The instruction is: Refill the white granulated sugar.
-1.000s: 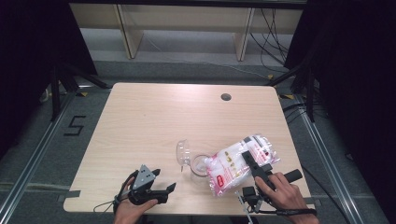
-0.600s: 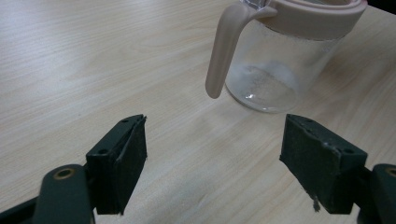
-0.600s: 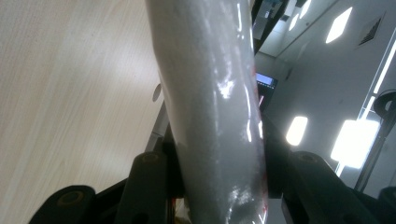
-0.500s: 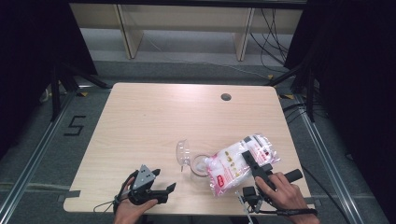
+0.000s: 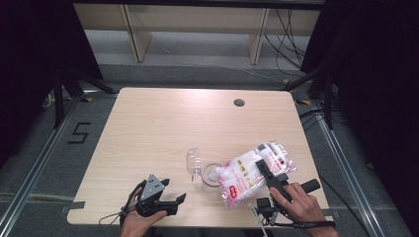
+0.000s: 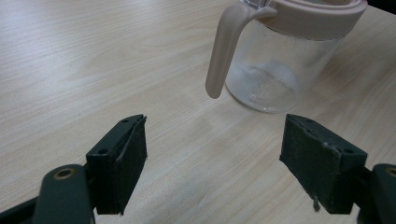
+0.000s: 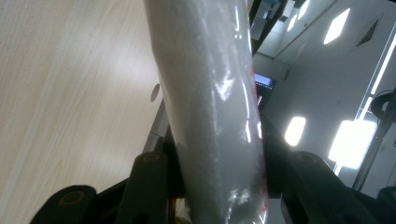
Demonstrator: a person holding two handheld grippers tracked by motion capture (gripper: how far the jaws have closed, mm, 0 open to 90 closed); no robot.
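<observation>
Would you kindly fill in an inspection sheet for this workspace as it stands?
Surface: pale wooden table, round hole near the far edge.
Job's things: clear jug with a pinkish rim and handle, upright; white bag tilted over its mouth.
Clutter: nothing seen.
Grippers: right gripper shut on the bag; left gripper open, aimed at the jug, touching nothing.
Cables: one trails from each gripper; more lie on the floor beyond the table.
Surroundings: wooden shelf legs behind, dark curtains at both sides, a "5" taped on the floor.
</observation>
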